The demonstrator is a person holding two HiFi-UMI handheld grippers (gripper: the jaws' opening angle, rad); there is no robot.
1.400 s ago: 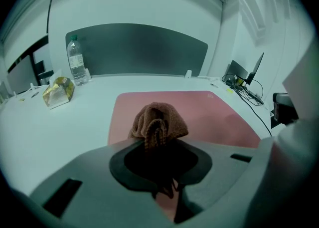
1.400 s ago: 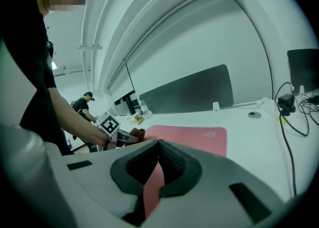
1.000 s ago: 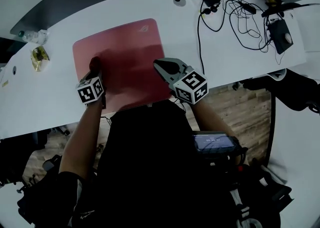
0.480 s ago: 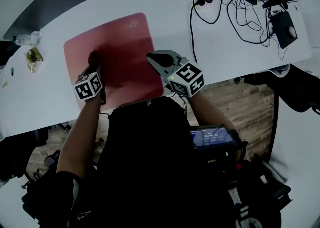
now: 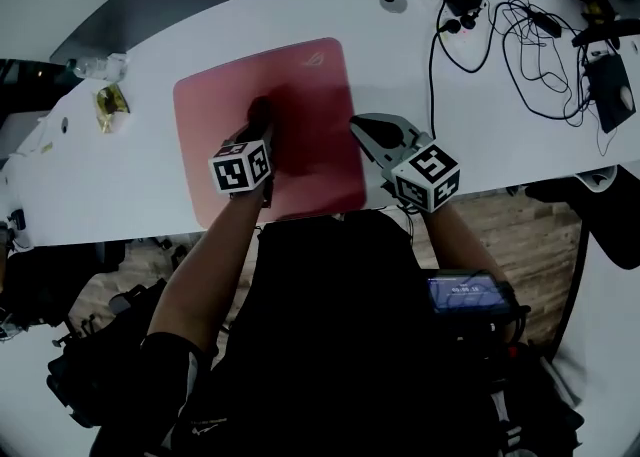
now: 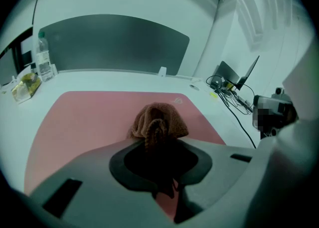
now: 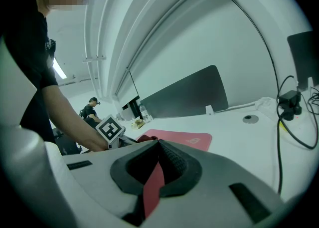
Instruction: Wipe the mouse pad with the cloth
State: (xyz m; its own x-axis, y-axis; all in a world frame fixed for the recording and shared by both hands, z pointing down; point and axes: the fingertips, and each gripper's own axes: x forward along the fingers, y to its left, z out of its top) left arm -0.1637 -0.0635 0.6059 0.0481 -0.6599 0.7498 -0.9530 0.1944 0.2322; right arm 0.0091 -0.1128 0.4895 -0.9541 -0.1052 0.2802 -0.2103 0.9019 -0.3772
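Observation:
A red mouse pad (image 5: 215, 115) lies flat on the white table (image 5: 400, 75). My left gripper (image 5: 258, 120) is shut on a bunched brown cloth (image 5: 260, 105) and holds it down on the pad near its middle. In the left gripper view the cloth (image 6: 159, 118) bulges out past the jaws of the left gripper (image 6: 158, 134) onto the pad (image 6: 75, 122). My right gripper (image 5: 358, 125) rests with its tips at the pad's right edge. In the right gripper view the right gripper (image 7: 158, 143) has its jaws together, and the pad (image 7: 187, 138) shows beyond them.
Tangled black cables (image 5: 500, 25) and a black device (image 5: 610, 80) lie on the table's far right. A water bottle (image 5: 95, 67) and a snack packet (image 5: 108, 102) sit at the far left. A dark partition (image 6: 114, 42) backs the table. The front edge runs just below the pad.
My left gripper has slid the cloth rightwards across the pad, from its left part to near the middle. The right gripper stays at the pad's right edge.

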